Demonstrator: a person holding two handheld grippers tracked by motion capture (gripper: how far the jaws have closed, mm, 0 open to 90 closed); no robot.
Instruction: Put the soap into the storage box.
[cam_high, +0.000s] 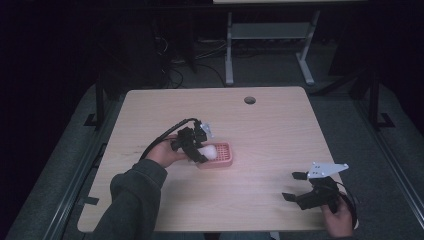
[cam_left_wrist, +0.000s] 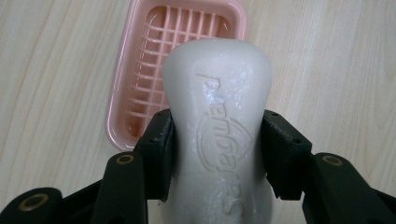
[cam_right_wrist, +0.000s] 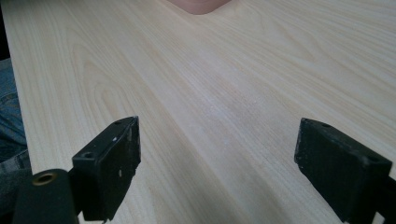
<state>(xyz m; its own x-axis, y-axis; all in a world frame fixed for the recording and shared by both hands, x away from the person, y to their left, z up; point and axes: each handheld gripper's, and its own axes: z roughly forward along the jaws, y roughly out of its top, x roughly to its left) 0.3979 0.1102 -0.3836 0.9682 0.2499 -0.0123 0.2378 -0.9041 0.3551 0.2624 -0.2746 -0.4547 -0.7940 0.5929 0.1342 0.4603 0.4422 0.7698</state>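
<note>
left tongs (cam_left_wrist: 217, 140) clamped on the white soap bar (cam_left_wrist: 218, 116), pads pressing both long sides near its lower half. bar pokes out ahead of the jaws, embossed face toward the left gripper camera, lettering reads upside down in that view, surface looks a bit wet or flecked

soap is off the counter (cam_high: 270, 125), held over the pink soap dish (cam_left_wrist: 135, 88). in the left gripper view the bar covers the right part of the dish; slotted grid floor and rounded rim show at upper left. can't tell if the bar's far end touches the dish or hangs just above it

high view: left tongs (cam_high: 200, 150) sit left of centre on the counter, soap bar (cam_high: 209, 151) at the left end of the soap dish (cam_high: 222, 159), dish flat on the wood. left hand (cam_high: 162, 152) wraps the gripper body, cable loops back over the wrist, dark sleeve comes in from the bottom edge

right tongs (cam_right_wrist: 217, 163) apart, nothing between them, just bare wood grain. in the right gripper view a sliver of pink dish edge (cam_right_wrist: 200, 5) shows at the top, well away from the jaws

high view again: right tongs (cam_high: 295, 186) near the front right corner of the counter, well apart from the dish, pointing left, grey three-cornered plate on top. right hand (cam_high: 339, 220) is at the counter's front edge
</note>
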